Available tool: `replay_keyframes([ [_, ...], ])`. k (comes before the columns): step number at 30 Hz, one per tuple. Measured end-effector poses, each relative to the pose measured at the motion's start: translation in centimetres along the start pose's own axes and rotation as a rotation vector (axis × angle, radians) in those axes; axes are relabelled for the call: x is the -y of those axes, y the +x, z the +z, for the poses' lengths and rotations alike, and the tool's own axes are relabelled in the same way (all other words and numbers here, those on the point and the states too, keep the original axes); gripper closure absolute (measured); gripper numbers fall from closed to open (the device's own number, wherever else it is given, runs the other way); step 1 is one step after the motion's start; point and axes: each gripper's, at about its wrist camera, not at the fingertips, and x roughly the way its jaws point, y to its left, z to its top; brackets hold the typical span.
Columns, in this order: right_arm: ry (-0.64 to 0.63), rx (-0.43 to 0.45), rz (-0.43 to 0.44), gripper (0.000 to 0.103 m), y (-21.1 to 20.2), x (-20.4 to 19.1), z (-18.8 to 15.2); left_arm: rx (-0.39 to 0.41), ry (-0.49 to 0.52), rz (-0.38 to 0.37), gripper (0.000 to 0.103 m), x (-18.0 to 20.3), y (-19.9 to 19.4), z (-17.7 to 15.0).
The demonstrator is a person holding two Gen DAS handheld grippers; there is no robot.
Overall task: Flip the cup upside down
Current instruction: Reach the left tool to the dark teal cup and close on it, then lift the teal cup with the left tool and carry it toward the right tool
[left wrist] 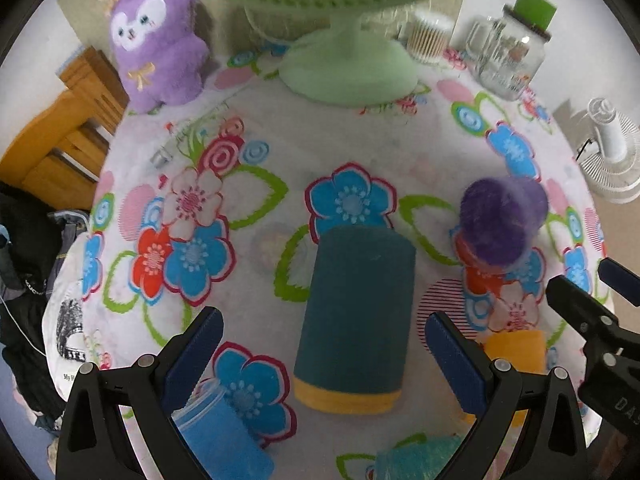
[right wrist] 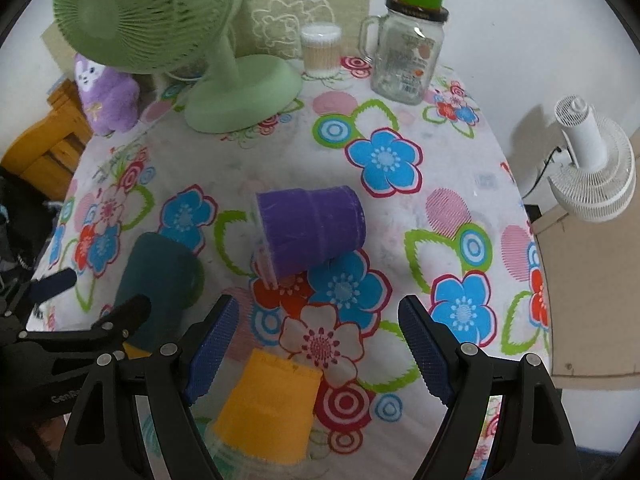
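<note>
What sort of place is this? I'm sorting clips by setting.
Most likely a room in a home: a table under a flowered tablecloth, with a green desk fan, a purple plush toy and a glass jar mug on it.

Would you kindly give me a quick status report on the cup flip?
Left tool open, empty. Right tool open, empty. Purple cup tipped over, in neither tool. Teal cup between left fingers, ungripped.
</note>
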Motion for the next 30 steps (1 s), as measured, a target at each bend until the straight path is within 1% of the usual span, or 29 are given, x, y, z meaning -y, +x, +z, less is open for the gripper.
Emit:
replay_keyframes([
  [3, -0.003, -0.023, 0.002, 0.019, 1.1, -0.2, -0.3, -0.015, 0.010, 0.009, 0.000, 0.0, 1.4, 0.1],
  [6, -0.001, -0.040, 0.004, 0.019, 2.1, -0.3, -0.4, -0.035, 0.007, -0.033, 0.000, 0.2, 2.6, 0.3],
  [10, 0.006, -0.055, 0.003, 0.019, 2.9, -0.3, -0.6, -0.037, 0.025, -0.004, 0.001, 0.6, 3.6, 0.5],
  [13, 0.009, -0.063, 0.000, 0.019, 3.3, -0.3, -0.6, -0.050, 0.020, -0.019, 0.002, 0.5, 4.3, 0.6],
  [15, 0.010, -0.070, -0.001, 0.019, 3.7, -0.3, -0.6, -0.050, 0.019, -0.025, 0.007, 0.8, 4.6, 0.6],
  [17, 0.011, -0.075, -0.002, 0.019, 3.9, -0.2, -0.7, -0.045, 0.017, -0.023, 0.023, 1.0, 4.9, 0.6],
  [18, 0.011, -0.077, -0.001, 0.019, 4.0, -0.2, -0.7, -0.052, 0.013, -0.034, 0.025, 1.1, 5.1, 0.6],
  [20, 0.011, -0.080, -0.001, 0.019, 4.2, -0.2, -0.8, -0.044, 0.011, -0.041, 0.029, 1.5, 5.2, 0.4],
  [21, 0.011, -0.080, -0.001, 0.019, 4.2, -0.2, -0.8, -0.038, 0.015, -0.040, 0.029, 1.7, 5.3, 0.4],
  [23, 0.011, -0.081, 0.001, 0.019, 4.2, -0.2, -0.8, -0.023, 0.018, -0.044, 0.034, 2.0, 5.2, 0.3],
  [26, 0.010, -0.079, 0.004, 0.019, 4.1, -0.4, -0.8, -0.023, 0.008, -0.045, 0.035, 2.2, 5.1, 0.1],
  [28, 0.006, -0.077, 0.006, 0.019, 3.8, -0.4, -0.9, -0.025, -0.002, -0.059, 0.035, 2.3, 4.8, 0.1],
  [30, 0.003, -0.074, 0.008, 0.019, 3.5, -0.5, -0.9, -0.021, -0.002, -0.063, 0.035, 2.2, 3.9, -0.1],
])
